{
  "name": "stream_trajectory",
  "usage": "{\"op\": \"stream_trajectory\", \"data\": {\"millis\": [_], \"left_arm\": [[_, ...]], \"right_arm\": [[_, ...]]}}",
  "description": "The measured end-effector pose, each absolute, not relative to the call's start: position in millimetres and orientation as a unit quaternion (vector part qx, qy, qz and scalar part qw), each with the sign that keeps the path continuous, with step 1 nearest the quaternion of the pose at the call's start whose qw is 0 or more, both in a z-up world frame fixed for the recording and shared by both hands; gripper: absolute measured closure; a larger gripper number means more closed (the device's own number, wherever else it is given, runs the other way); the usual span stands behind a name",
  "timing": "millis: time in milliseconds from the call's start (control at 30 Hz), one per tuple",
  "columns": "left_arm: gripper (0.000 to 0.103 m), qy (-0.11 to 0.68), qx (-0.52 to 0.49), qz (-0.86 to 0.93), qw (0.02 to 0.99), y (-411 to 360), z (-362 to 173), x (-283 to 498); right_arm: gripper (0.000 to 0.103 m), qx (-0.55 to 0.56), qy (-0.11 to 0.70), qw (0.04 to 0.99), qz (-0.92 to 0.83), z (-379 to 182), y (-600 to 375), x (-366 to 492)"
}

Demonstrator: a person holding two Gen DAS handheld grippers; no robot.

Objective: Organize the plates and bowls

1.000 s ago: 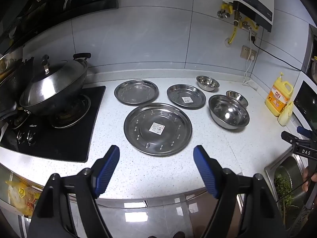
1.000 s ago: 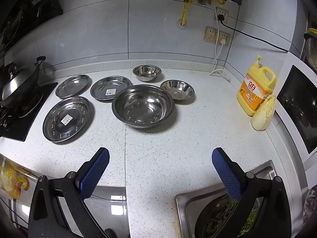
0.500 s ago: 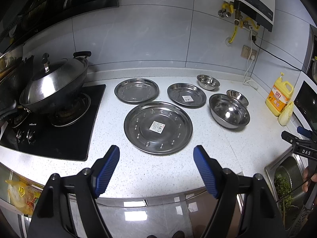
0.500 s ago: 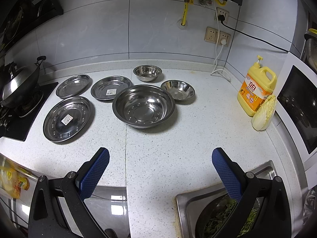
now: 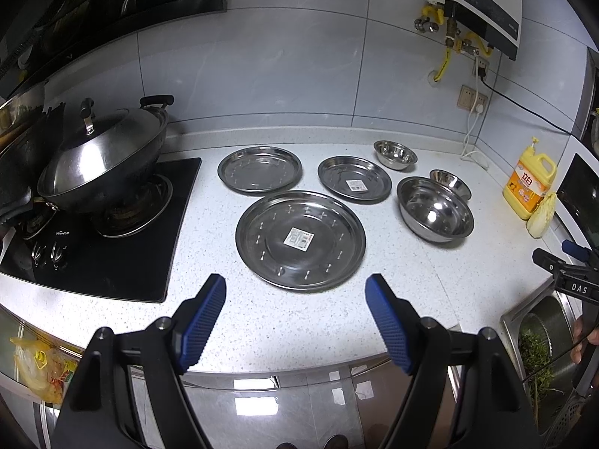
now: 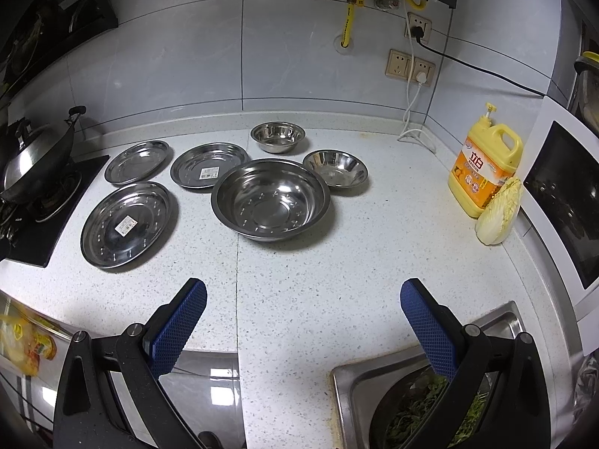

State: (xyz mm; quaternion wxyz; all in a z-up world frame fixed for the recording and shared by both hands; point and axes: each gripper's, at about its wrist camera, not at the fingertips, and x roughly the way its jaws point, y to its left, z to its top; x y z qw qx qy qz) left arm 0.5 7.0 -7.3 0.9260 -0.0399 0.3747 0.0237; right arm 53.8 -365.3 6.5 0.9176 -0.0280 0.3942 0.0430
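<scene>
Steel large bowl [image 6: 270,200] empty, sink [image 6: 501,321] (greens, seemingly)

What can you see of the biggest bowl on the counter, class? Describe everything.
The biggest bowl looks like shiny steel, round and deep with a rolled rim. It stands upright and empty on the speckled counter, in front of two smaller bowls and right of the plates. Its inside reflects small lights. No claw touches it.

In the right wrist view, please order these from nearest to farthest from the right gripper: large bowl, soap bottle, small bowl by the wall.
1. Large bowl, ahead, slightly left of the right gripper.
2. Soap bottle, far right.
3. Small bowl, by the back wall.
</scene>
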Motion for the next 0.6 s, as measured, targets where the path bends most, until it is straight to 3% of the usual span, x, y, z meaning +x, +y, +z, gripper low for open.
{"op": "stream_trajectory", "data": {"millis": [600], "left_arm": [[0.027, 0.384, -0.044, 0.027, 0.922, 9.4, -12.0, 4.6]], "right_arm": [[0.001, -0.030, 0.397, 0.916, 0.052, 3.6, -359.0, 58.0]]}}
